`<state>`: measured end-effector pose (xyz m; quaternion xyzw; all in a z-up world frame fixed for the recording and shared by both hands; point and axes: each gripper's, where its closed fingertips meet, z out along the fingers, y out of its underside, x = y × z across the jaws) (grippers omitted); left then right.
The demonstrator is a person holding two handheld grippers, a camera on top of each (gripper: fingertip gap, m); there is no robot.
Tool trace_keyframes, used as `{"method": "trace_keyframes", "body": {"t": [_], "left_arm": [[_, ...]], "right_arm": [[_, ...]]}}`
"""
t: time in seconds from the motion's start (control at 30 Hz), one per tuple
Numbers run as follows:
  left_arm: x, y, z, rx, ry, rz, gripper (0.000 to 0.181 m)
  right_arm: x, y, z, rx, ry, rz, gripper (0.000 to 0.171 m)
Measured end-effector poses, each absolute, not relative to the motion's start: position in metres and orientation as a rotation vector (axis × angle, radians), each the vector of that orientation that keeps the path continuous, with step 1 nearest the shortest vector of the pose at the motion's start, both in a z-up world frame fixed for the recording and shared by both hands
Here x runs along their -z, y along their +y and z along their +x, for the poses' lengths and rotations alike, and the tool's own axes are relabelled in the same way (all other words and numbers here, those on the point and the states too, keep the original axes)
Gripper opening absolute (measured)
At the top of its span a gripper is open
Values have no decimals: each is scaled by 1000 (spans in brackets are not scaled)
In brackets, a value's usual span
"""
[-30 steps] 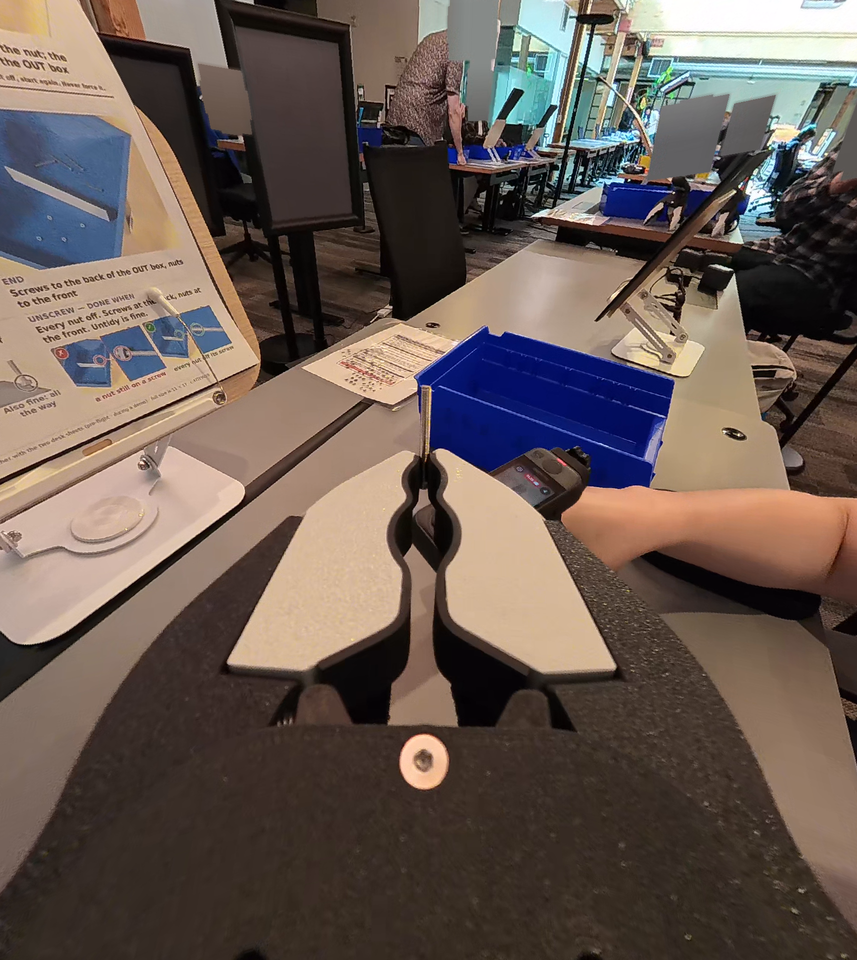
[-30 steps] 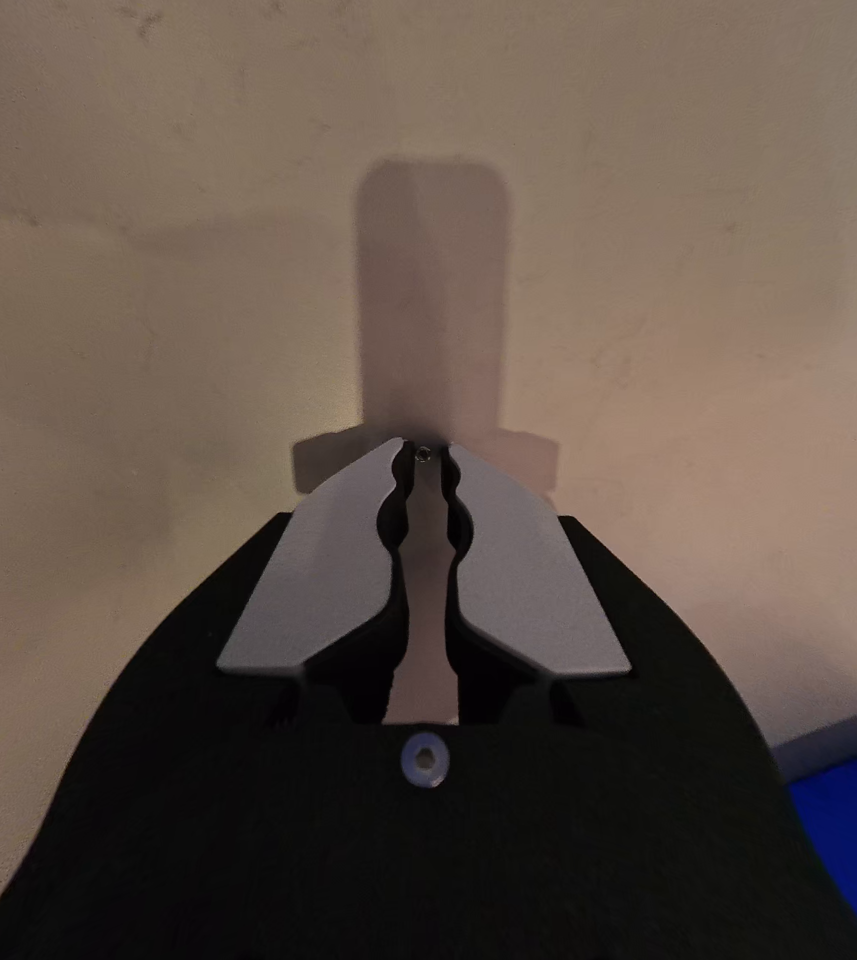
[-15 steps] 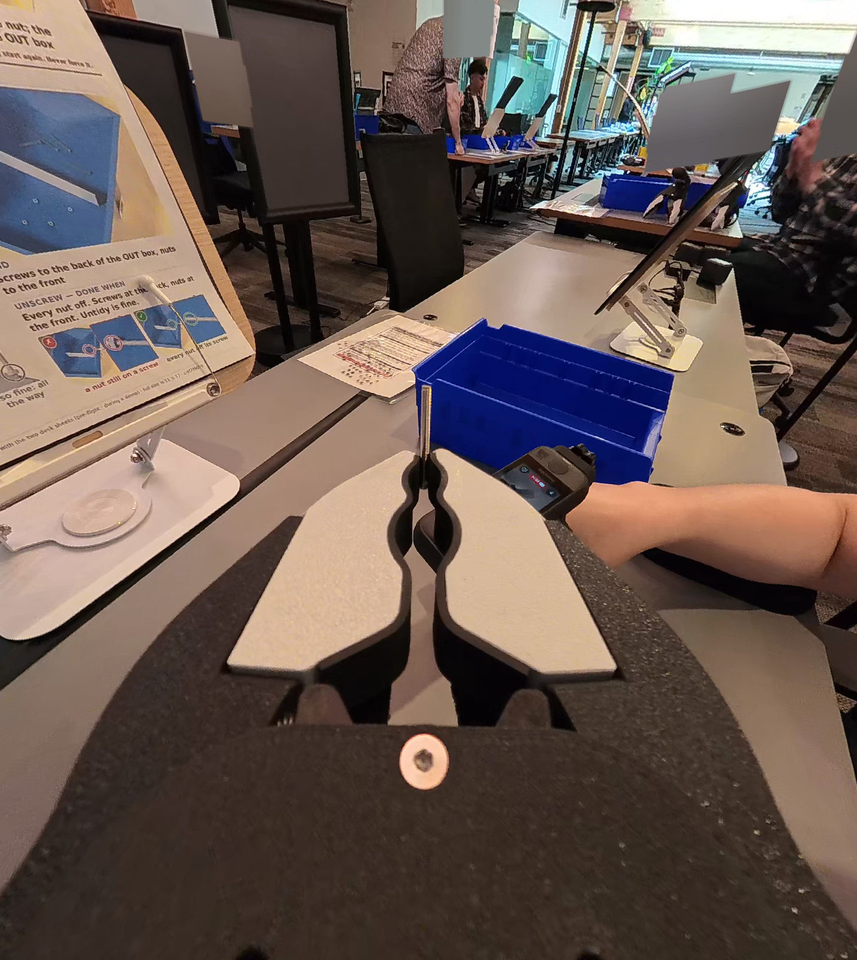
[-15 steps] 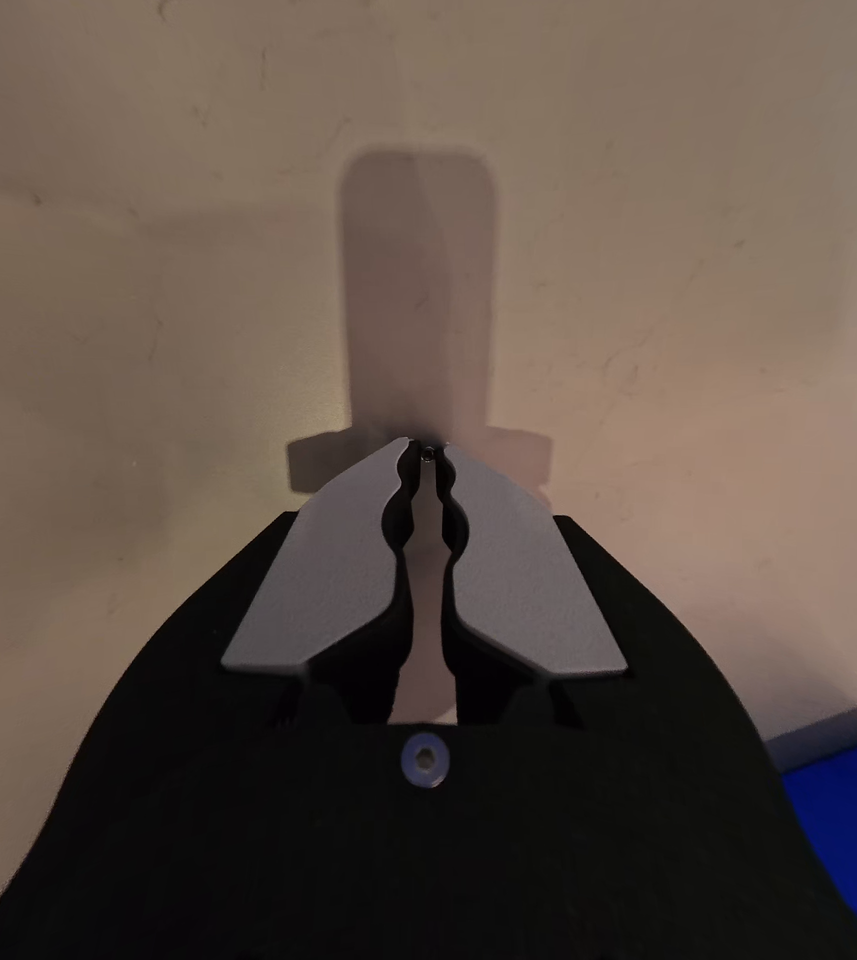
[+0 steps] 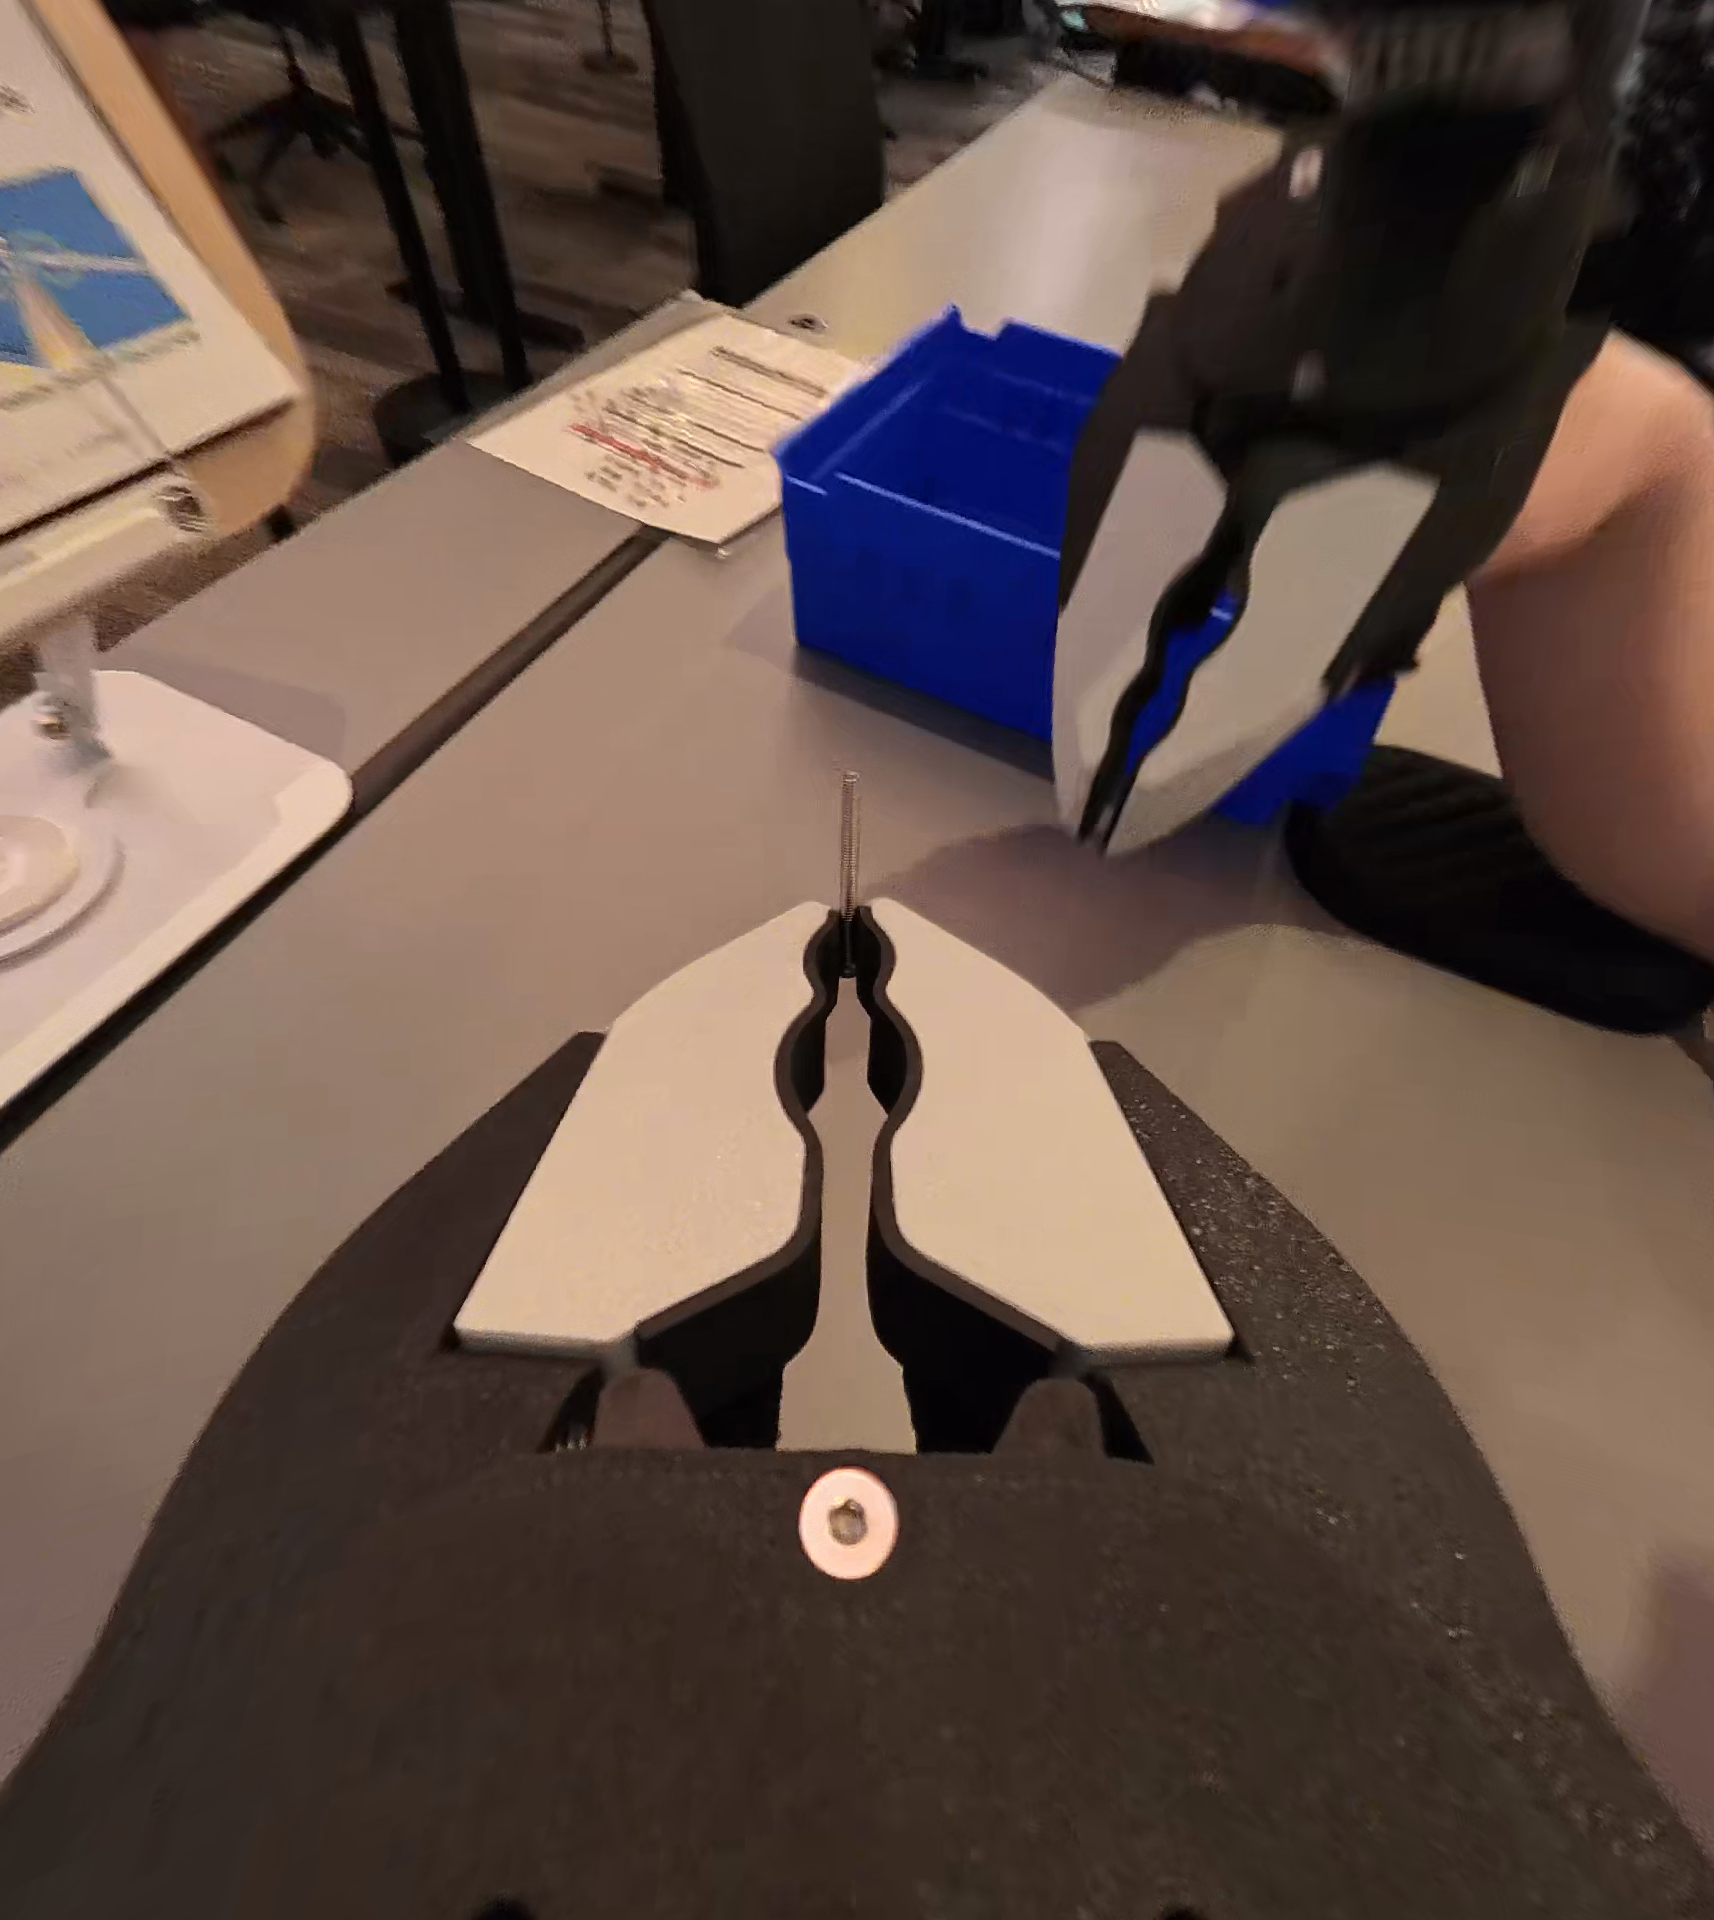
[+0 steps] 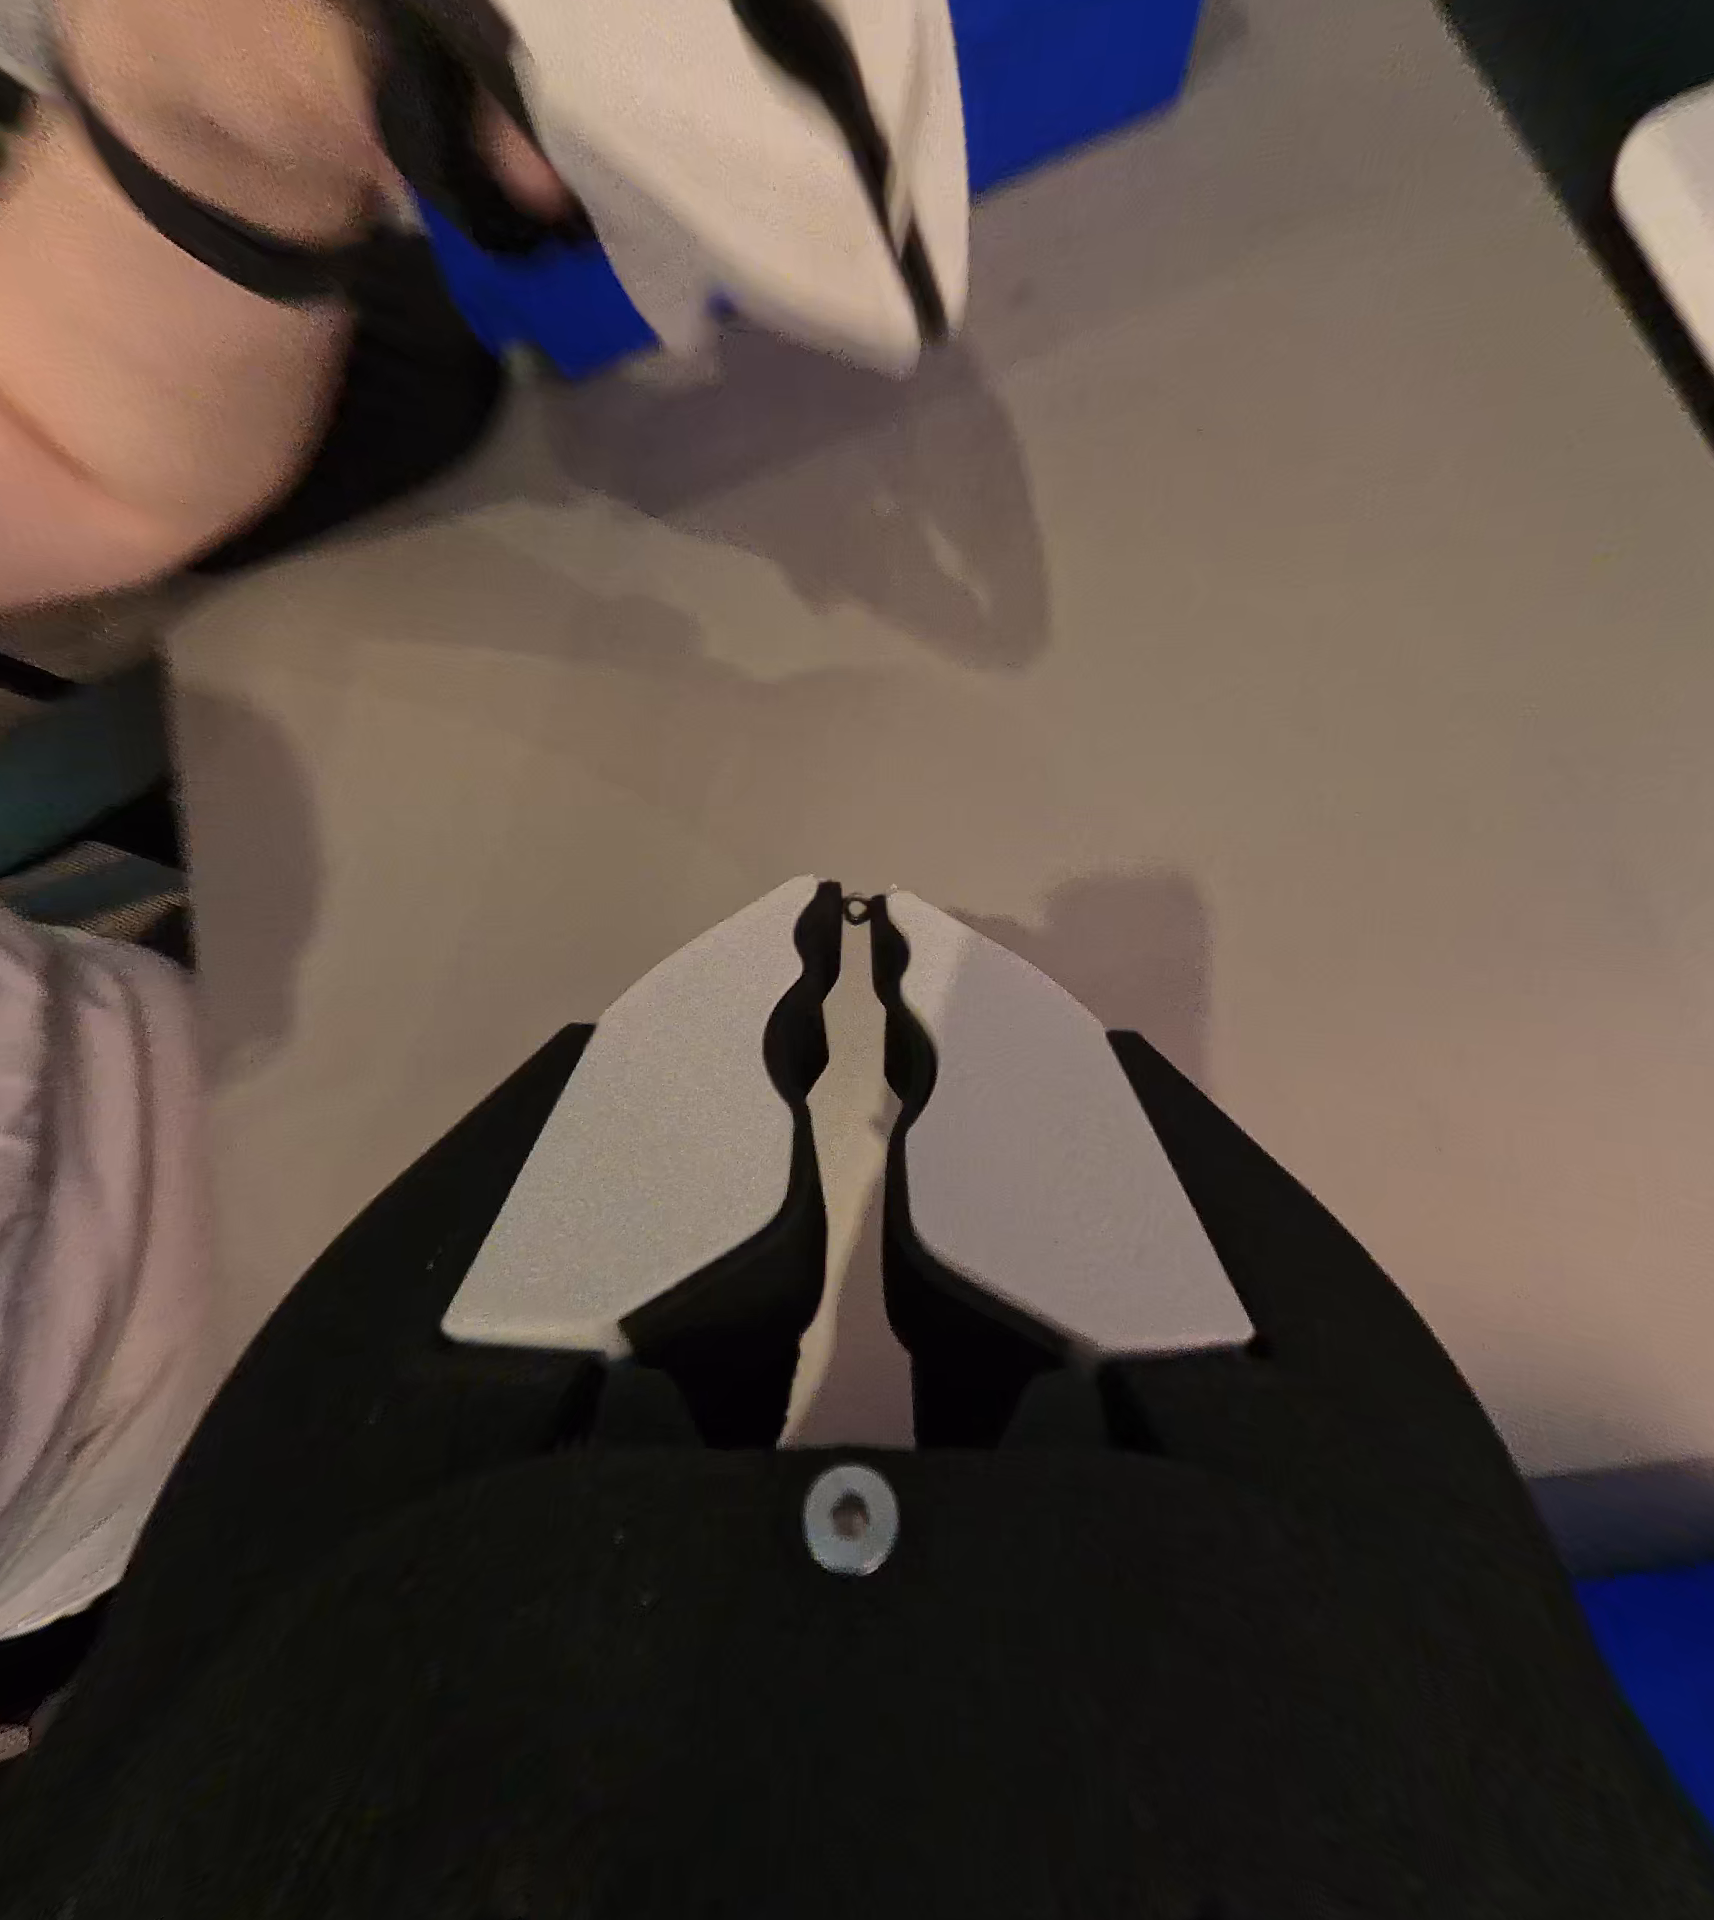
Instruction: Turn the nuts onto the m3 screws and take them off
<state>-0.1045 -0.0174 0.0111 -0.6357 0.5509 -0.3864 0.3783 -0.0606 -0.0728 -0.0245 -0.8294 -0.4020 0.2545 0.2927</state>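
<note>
2 matte grey fingers (image 5: 687, 1132) pinch 1 thin threaded steel screw (image 5: 849, 852)

Your thin silver M3 screw (image 5: 849, 852) stands upright at frame centre, bare thread, w/ tiny dark nut (image 6: 857, 910) pinched mid-frame in right wrist view.

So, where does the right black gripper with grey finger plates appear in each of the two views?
Left wrist view: the right gripper is at the upper right, blurred, tips pointing down toward the grey table.
Right wrist view: it fills the bottom centre, shut on a small dark nut.
Shared landmark: the left gripper holding a thin metal screw, bottom centre in its own view, top centre and blurred in the other.
</note>
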Motion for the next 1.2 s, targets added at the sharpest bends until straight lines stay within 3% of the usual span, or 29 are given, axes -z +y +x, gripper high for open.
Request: {"method": "trace_keyframes", "body": {"t": [0.3, 0.87, 1.2], "left_arm": [[33, -84, -76, 924, 1792, -1529, 2], [25, -114, -77, 909, 1869, -1525, 2], [23, -116, -76, 915, 1869, -1511, 2]], "right_arm": [[-38, -106, -52, -932, -1173, -1843, 5], [-10, -113, -69, -403, -1580, -1627, 5], [-10, -114, -73, -386, -1594, -1589, 5]]}}
